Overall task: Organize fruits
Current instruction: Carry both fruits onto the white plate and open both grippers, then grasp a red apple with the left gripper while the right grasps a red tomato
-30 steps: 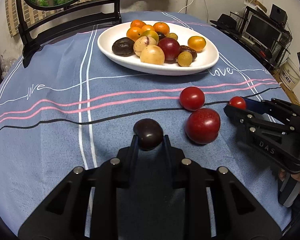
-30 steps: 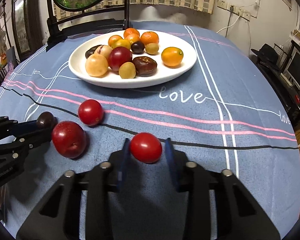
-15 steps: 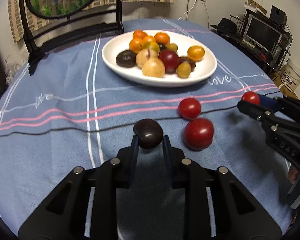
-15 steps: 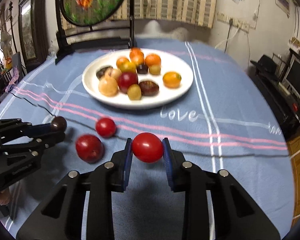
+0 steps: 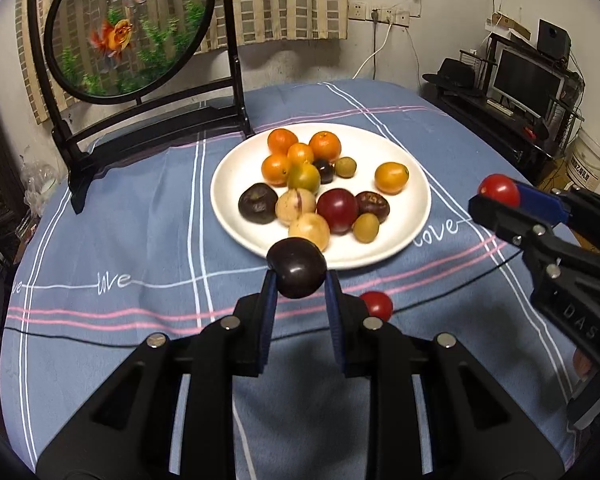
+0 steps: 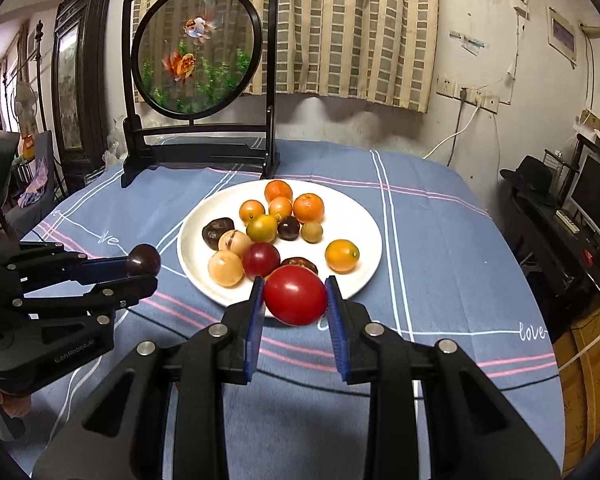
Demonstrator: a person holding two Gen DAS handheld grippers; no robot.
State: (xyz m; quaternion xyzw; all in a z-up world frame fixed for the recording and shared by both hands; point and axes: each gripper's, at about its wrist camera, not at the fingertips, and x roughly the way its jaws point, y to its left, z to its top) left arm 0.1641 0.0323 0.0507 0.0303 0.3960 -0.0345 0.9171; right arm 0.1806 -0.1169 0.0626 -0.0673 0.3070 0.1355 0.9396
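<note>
Both hand-held grippers higher above the tablecloth — left clamped on dark plum, right on red tomato.

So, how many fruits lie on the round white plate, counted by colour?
Orange fruits: 5
Green or yellow-green fruits: 3
Pale beige fruits: 2
Dark red fruit: 1
Dark brown or purple fruits: 3
Total on the round white plate: 14

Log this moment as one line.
left tongs: gripping dark plum | right tongs: gripping red tomato | white plate: ahead
</note>
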